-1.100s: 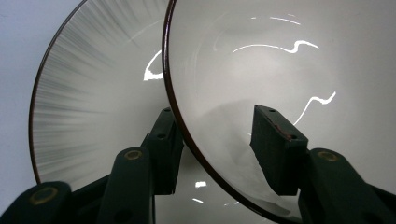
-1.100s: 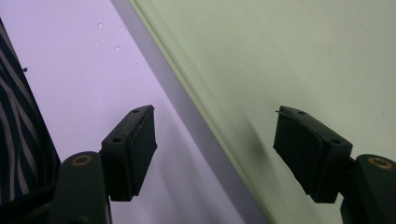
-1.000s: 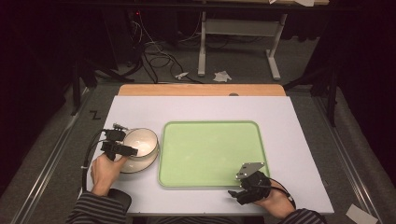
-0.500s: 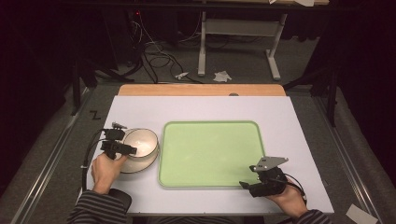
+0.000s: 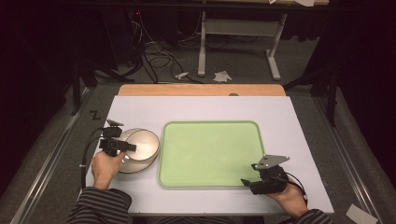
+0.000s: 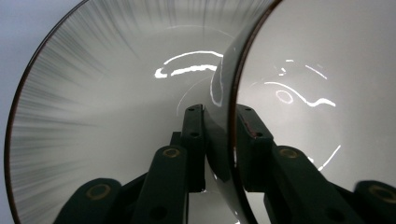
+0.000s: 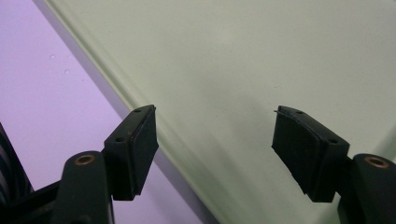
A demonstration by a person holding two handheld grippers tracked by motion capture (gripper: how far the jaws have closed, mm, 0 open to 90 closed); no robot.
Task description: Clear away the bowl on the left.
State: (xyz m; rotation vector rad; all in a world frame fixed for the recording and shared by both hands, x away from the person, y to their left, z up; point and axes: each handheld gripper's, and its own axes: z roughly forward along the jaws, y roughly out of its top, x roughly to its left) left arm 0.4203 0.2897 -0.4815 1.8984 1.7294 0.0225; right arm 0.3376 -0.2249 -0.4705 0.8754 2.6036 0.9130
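Two shiny white bowls sit nested left of the tray: an upper bowl [image 5: 142,145] [image 6: 303,70] inside a lower bowl [image 5: 126,165] [image 6: 93,93]. My left gripper [image 5: 122,147] [image 6: 219,112] has just been closing its jaws. They now pinch the upper bowl's dark-edged rim, one pad on each side of the wall. A pale green tray [image 5: 210,151] [image 7: 257,56] lies bare in the middle of the table. My right gripper [image 5: 245,183] [image 7: 215,126] is open at the tray's near right corner, its jaws astride the tray's rim with nothing gripped.
The white table top [image 5: 201,107] has a wooden strip [image 5: 201,89] along its far edge. Beyond it on the floor lie cables [image 5: 154,60], scraps of paper [image 5: 222,75] and a desk frame [image 5: 233,28]. The room around is dark.
My right hand slid to the right along the tray's front edge to its near right corner, then stopped. The left hand stayed at the bowls.
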